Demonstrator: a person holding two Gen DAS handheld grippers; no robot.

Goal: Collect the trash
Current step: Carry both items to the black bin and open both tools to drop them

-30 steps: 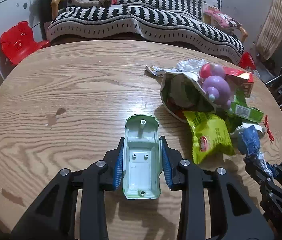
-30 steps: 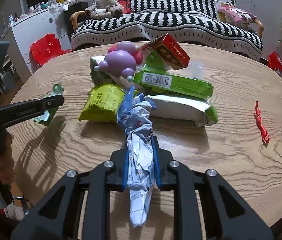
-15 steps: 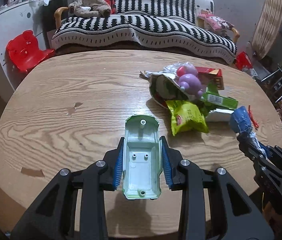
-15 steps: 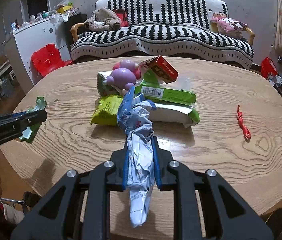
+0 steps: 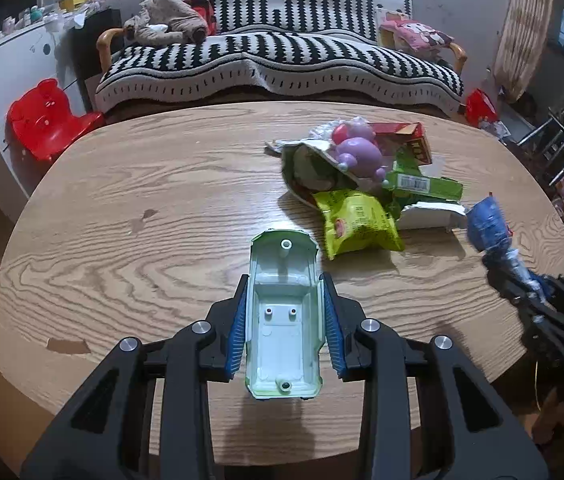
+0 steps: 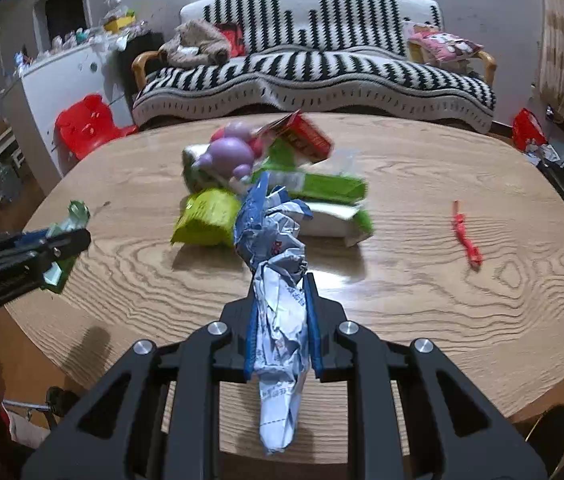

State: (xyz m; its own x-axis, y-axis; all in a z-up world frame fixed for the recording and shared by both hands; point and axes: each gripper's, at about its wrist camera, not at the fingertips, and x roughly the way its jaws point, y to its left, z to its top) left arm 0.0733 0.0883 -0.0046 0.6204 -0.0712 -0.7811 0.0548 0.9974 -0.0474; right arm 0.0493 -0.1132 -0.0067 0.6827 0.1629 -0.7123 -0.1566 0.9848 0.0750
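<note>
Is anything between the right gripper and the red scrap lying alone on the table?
Nothing on the table blocks it: bare wood lies between the right gripper and the red scrap. But the gripper is shut on a crumpled wrapper, so it has no free grip.

Only a barcode shows on the green box (image 5: 421, 186); no lettering reads clearly

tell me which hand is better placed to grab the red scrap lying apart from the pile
Neither is free: the left gripper clamps a green plastic shell, the right gripper a crumpled wrapper. Once emptied, right: the red scrap lies on its side.
</note>
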